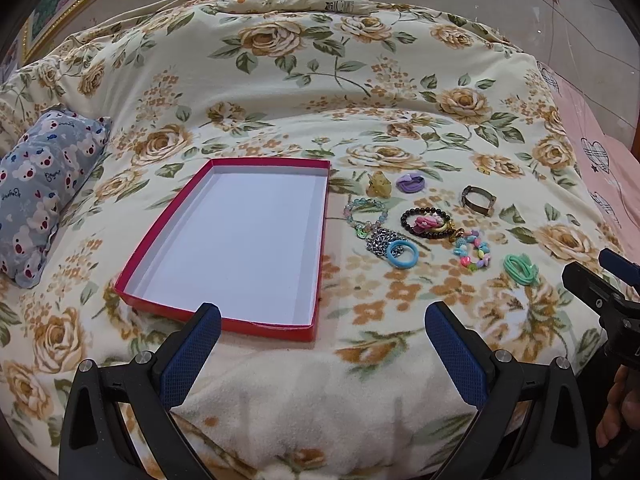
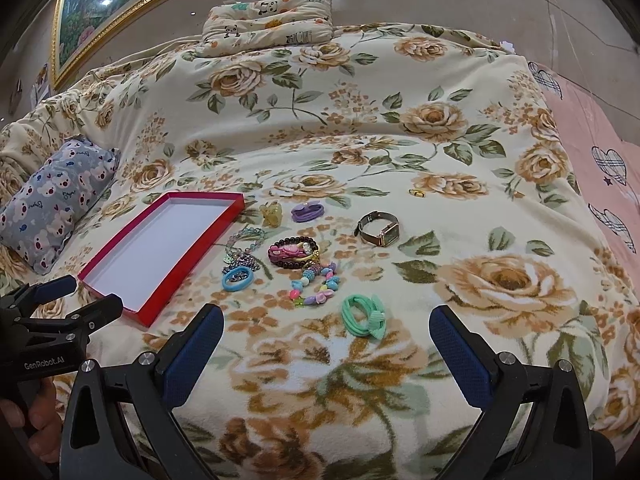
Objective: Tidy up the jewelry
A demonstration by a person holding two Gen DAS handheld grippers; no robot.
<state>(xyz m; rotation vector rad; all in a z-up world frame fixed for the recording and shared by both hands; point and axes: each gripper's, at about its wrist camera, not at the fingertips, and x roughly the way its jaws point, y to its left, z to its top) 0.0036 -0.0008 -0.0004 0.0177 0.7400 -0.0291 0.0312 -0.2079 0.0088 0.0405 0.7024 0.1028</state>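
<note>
Jewelry scattered on the floral blanket [image 1: 280, 92], both grippers spread and holding nothing.

We see the left gripper [image 1: 322, 322] hanging above the blanket's near edge with its blue pads wide apart, in front of the red box [image 1: 224, 316] — shallow, white inside, nothing in it. The right gripper [image 2: 326, 326] is likewise spread, near the mint hair tie [image 2: 363, 316]. Just right of the box lie the pieces: a yellow clip [image 2: 271, 213], a purple hair tie [image 2: 307, 211], a pale bead bracelet [image 2: 244, 240], a blue ring [image 2: 238, 279], a black bead bracelet [image 2: 294, 254], a colourful bead bracelet [image 2: 316, 286] — and the watch [image 2: 378, 230] farther right. A grey pillow [image 1: 44, 196] rests at the left edge.
</note>
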